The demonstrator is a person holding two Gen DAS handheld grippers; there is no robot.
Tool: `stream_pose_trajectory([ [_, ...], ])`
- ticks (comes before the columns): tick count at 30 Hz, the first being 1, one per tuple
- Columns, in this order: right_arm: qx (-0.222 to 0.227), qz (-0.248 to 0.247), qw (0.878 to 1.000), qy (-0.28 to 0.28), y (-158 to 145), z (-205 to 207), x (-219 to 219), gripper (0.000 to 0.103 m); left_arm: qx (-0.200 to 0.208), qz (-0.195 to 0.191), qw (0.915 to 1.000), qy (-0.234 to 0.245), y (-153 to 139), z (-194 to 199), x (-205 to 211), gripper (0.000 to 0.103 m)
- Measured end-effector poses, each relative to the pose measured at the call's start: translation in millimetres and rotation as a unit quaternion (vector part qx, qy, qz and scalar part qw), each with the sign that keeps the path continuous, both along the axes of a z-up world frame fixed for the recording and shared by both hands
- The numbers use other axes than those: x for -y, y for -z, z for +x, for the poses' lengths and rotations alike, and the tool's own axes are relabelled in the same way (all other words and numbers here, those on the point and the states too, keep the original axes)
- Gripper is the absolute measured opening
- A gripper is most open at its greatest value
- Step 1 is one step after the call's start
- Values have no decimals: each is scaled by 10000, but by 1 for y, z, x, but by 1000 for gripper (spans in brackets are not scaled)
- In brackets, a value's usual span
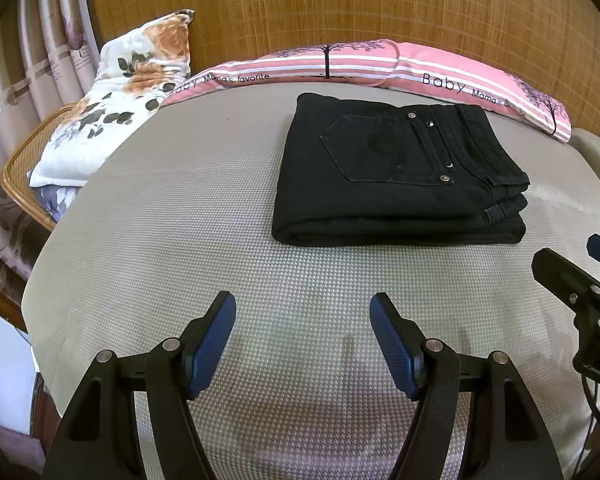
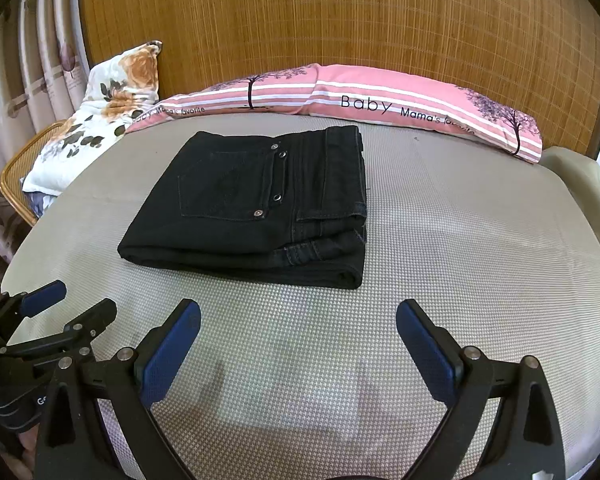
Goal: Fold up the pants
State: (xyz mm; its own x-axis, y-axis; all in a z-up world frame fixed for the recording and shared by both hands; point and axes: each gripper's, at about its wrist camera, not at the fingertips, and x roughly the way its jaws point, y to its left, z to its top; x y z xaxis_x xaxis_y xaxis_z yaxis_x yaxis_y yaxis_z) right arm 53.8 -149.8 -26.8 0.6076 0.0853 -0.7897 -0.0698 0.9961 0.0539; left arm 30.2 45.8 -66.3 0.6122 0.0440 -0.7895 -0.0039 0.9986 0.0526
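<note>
Black pants folded in a stack on bed, ahead of both tools. Left tool and right tool: jaws spread, holding nothing.

Bare mattress around folded pants

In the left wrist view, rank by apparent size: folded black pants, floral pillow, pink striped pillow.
1. folded black pants, though they lie nearest the camera.
2 and 3. pink striped pillow and floral pillow look alike in area; no ranking.
</note>
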Motion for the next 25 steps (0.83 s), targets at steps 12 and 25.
stream_pose_trajectory([
  [12,-15,6,10000,-1,2,0,0,97,-8,32,10000,-19,1,0,-1,70],
  [25,40,-43,10000,-33,1,0,-1,97,-8,-21,10000,51,-1,0,-2,70],
])
